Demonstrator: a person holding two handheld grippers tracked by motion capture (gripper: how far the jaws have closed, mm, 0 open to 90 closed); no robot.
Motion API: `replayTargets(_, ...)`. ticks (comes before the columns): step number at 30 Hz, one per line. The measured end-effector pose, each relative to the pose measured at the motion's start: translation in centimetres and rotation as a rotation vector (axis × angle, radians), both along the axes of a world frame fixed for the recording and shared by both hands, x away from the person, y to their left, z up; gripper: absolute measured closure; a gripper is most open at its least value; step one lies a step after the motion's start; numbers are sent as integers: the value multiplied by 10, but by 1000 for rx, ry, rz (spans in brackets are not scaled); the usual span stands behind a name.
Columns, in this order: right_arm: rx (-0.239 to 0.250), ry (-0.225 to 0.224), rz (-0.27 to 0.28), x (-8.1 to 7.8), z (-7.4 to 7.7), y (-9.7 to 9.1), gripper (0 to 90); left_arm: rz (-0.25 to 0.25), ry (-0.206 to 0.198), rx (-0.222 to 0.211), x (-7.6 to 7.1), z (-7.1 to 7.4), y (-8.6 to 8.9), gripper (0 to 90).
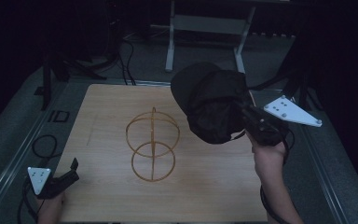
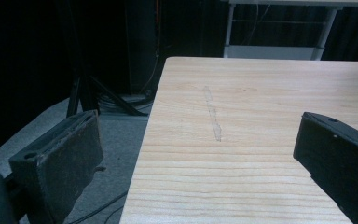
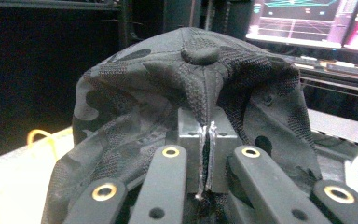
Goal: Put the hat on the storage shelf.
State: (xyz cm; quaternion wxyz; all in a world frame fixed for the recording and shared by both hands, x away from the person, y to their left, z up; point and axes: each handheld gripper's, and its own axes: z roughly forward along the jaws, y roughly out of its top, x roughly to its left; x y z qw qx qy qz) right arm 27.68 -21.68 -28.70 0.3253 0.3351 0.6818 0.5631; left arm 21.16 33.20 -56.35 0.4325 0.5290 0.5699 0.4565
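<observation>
A black cap (image 1: 212, 105) hangs above the right side of the wooden table (image 1: 107, 196), held up by my right gripper (image 1: 247, 119), which is shut on its fabric. In the right gripper view the jaws press together on the cap (image 3: 191, 88) just below its top button. A gold wire stand (image 1: 152, 143), made of two rings on a vertical hoop, stands upright at the table's middle, left of the cap. My left gripper (image 1: 70, 171) rests low at the table's front left corner, open and empty. Its jaws stand wide apart over bare wood (image 2: 242, 140).
A faint scratch (image 2: 213, 114) runs along the table near its left edge. Cables (image 1: 44, 144) lie on the grey floor to the left. A white table frame (image 1: 207, 28) stands beyond the far edge. Lit monitors (image 3: 307, 21) glow behind the cap.
</observation>
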Motion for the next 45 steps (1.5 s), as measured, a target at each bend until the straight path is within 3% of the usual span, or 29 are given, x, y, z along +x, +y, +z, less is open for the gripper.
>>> replayTargets(16, -5, -12, 99, 0, 3, 43, 868, -5, 0, 1, 0, 0, 0, 18)
replayTargets(45, -12, 10, 259, 0, -3, 117, 868, -11, -3, -1, 0, 0, 0, 18)
